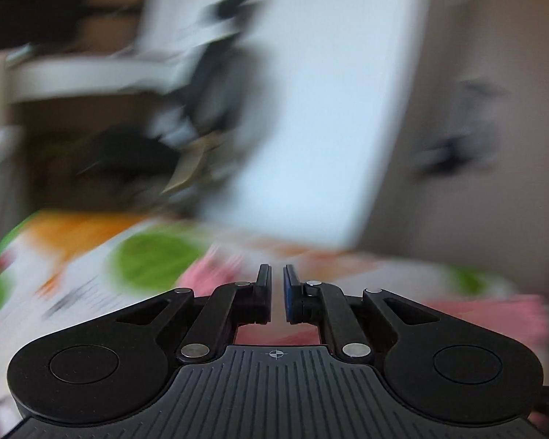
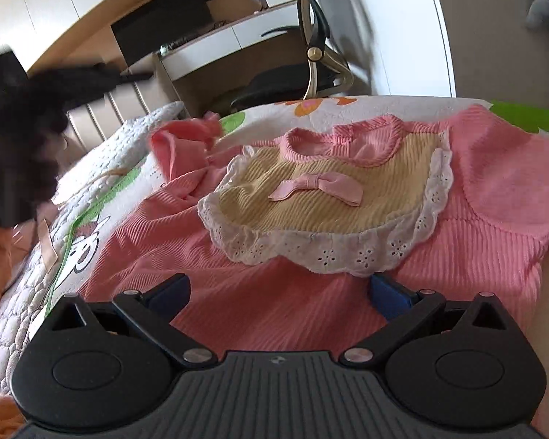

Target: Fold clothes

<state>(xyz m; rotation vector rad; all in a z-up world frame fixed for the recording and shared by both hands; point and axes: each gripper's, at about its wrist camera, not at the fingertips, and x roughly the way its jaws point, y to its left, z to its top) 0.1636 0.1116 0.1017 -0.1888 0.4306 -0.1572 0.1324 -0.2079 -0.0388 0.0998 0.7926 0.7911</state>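
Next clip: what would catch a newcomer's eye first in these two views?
The pink ribbed baby garment, spread on the cartoon-print bed cover, fills the right wrist view; its yellow lace-edged bib collar carries a pink bow. The right tool hangs open over it. The left wrist view is motion-blurred, its tool nearly closed.

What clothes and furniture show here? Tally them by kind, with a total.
Pink ribbed garment with yellow lace-edged bib and pink bow: 1
Office chair: 1
Desk: 1
Dark monitor: 1
Printed bed cover: 1
Total: 5
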